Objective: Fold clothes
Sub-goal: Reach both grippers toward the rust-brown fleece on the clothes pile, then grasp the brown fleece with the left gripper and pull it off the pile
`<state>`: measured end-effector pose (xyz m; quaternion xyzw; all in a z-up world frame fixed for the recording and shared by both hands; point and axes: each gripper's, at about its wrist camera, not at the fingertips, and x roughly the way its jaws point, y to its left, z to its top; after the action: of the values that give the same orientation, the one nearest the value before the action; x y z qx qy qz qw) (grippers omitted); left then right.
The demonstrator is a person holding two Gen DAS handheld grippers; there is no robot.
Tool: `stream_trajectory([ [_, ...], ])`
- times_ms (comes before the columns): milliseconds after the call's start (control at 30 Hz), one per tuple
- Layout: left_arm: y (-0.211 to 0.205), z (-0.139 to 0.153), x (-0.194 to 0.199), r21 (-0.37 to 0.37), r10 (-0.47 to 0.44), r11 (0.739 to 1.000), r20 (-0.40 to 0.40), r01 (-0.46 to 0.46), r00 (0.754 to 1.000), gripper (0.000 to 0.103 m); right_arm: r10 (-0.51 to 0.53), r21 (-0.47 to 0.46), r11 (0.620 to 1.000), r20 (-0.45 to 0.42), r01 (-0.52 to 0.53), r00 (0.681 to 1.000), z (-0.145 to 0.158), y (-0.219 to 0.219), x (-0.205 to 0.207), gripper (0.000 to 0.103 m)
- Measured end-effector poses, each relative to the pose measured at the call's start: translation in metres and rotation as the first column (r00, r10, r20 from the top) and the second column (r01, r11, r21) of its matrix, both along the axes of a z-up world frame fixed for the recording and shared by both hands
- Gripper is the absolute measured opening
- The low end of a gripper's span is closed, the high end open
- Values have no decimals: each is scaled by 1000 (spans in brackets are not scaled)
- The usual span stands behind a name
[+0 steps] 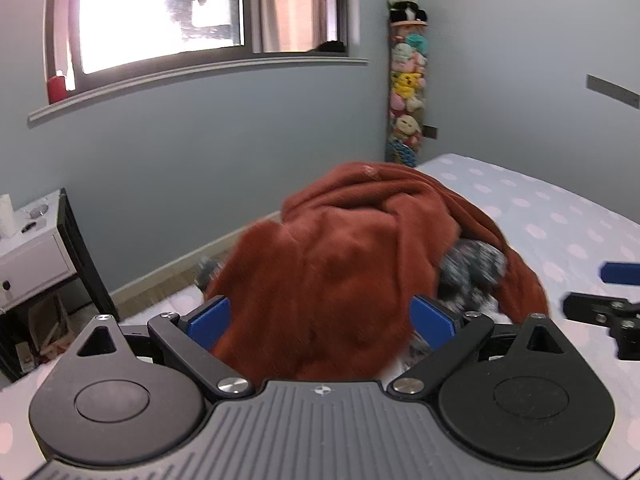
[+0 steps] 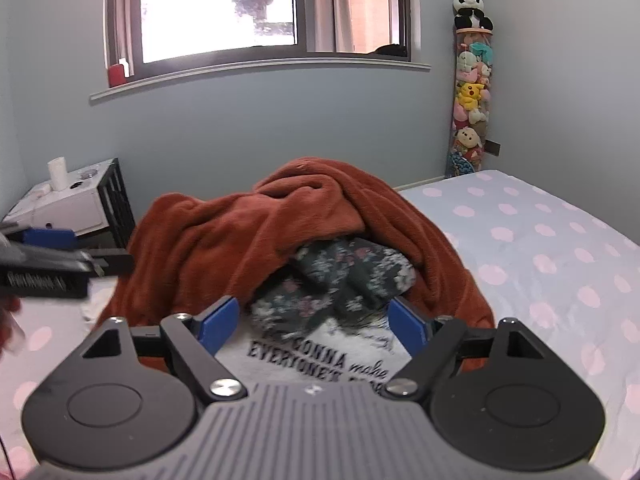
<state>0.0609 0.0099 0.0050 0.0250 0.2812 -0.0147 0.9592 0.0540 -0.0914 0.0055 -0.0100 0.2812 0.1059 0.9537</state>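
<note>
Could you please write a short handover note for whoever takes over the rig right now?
Left gripper: open, empty, fingers either side of the rust blanket but not closed on it.
Right gripper: open, empty, over the floral garment and the white printed shirt.
All three lie in one heap on the bed, blanket draped over the other two.
Done: nothing folded.
Left: pull the pieces apart, flatten and fold each. The blanket on top looks like the one to start with.

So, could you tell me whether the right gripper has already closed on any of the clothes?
No: in the right wrist view the right gripper is open, its jaws wide apart over the white printed shirt, clamping nothing.
</note>
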Motion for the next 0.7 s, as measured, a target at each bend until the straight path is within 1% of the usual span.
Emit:
stream_trajectory([
  [33,3,1,9,5,12,1000,2,-12,1000,98,-2,-2,1000,-4,2,1000,-2,-4,8,71],
  [100,11,0,26,11,41,999,8,-41,999,98,-6,-7,1000,-13,5,1000,-7,-12,25,68],
  [233,25,-8,62,16,90,996,5,-90,996,98,-8,-19,1000,-12,8,1000,-16,-22,62,67],
  [367,34,-21,91,9,105,994,-15,-105,994,98,14,-56,998,11,-13,1000,-27,-25,109,67],
  [400,36,-25,98,9,112,994,-21,-112,993,98,15,-66,998,13,-15,1000,-31,-26,122,64],
  [433,38,-29,104,7,117,993,-27,-117,993,98,13,-74,997,10,-13,1000,-35,-27,136,60],
  [500,43,-36,115,-6,117,993,-45,-118,992,96,9,-86,996,2,-9,1000,-44,-29,162,56],
  [533,46,-39,120,-16,114,993,-52,-115,992,95,10,-87,996,0,-10,1000,-48,-29,172,56],
  [567,48,-41,125,-26,110,993,-59,-111,992,90,12,-87,996,-2,-12,1000,-52,-28,183,56],
  [600,51,-44,130,-36,105,994,-65,-108,992,81,19,-86,996,-3,-19,1000,-56,-27,191,56],
  [633,54,-46,134,-51,97,994,-71,-101,993,76,26,-88,996,-2,-26,1000,-59,-25,198,56],
  [667,57,-48,138,-80,82,993,-80,-88,993,62,28,-95,995,-1,-28,1000,-63,-23,205,56],
  [700,60,-49,141,-121,62,990,-89,-73,994,46,27,-104,994,0,-27,1000,-66,-20,211,50],
])
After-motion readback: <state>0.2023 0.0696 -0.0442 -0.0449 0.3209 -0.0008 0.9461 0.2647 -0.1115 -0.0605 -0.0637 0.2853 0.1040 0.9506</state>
